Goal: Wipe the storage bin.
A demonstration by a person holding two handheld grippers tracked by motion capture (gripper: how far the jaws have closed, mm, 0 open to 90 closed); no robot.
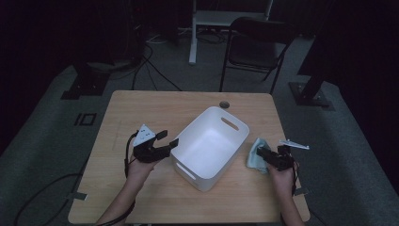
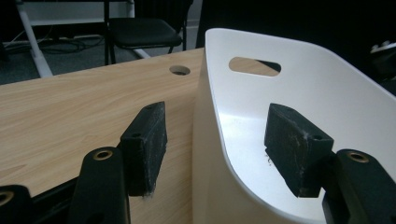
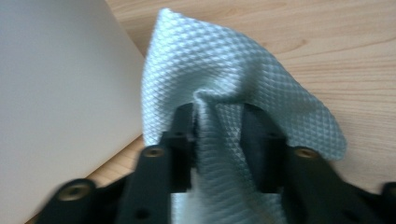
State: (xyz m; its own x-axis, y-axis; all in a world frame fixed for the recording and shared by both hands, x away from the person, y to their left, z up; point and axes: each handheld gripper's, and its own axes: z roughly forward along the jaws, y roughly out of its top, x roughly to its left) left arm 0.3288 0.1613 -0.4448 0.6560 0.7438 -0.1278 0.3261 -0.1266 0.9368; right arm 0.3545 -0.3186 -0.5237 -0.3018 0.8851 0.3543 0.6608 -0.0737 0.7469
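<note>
While the left gripper was spread across the smooth white bin's rim without touching, a waffle-textured pale cloth was bunched between the right gripper's parted jaws, beside the bin wall.

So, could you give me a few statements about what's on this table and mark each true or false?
1. The white bin lies tipped on its side. False: it stands upright, open at the top.
2. The left tongs straddle the bin's wall, pads clear of it. True.
3. The pale blue cloth lies inside the bin. False: it is on the table beside the bin, between the jaws of the right tongs.
4. The bin has a slot handle in its end wall. True.
</note>
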